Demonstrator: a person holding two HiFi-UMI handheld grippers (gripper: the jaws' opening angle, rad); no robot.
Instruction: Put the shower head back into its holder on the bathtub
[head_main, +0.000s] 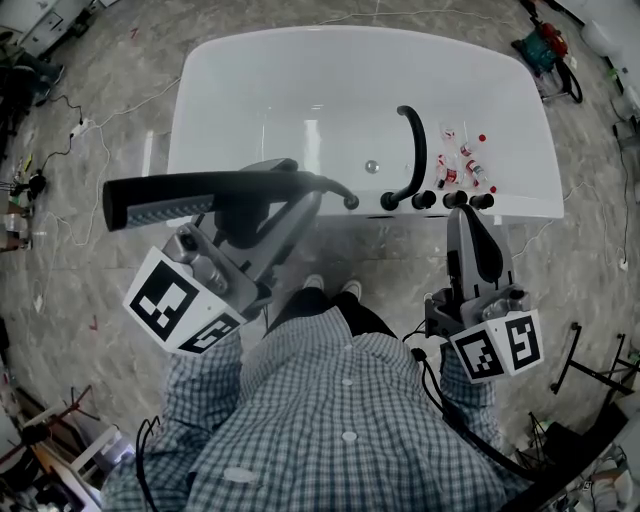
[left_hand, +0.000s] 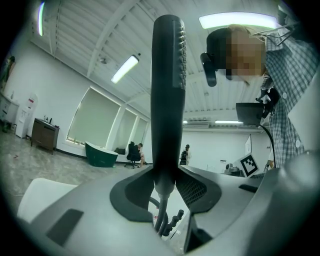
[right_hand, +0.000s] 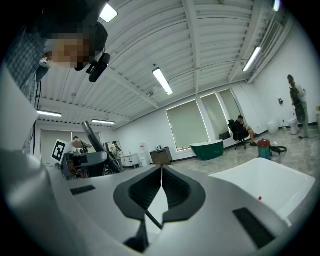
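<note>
My left gripper (head_main: 268, 190) is shut on the handle of the black shower head (head_main: 165, 200), which lies sideways above the floor in front of the white bathtub (head_main: 250, 90). Its spray face points left, and its hose end (head_main: 350, 201) hangs near the tub's front rim. In the left gripper view the shower head (left_hand: 167, 90) stands upright between the closed jaws of the left gripper (left_hand: 164, 187). A black curved spout (head_main: 412, 150) and a row of black fittings (head_main: 440, 200) sit on the rim. My right gripper (head_main: 462, 215) is shut and empty just before those fittings; the right gripper (right_hand: 161, 175) shows nothing between its jaws.
Small red-capped bottles (head_main: 465, 160) stand on the tub rim right of the spout. Cables and tools lie on the stone floor around the tub, with a black stand (head_main: 590, 365) at the right. A green tub (right_hand: 209, 149) and seated people are far off.
</note>
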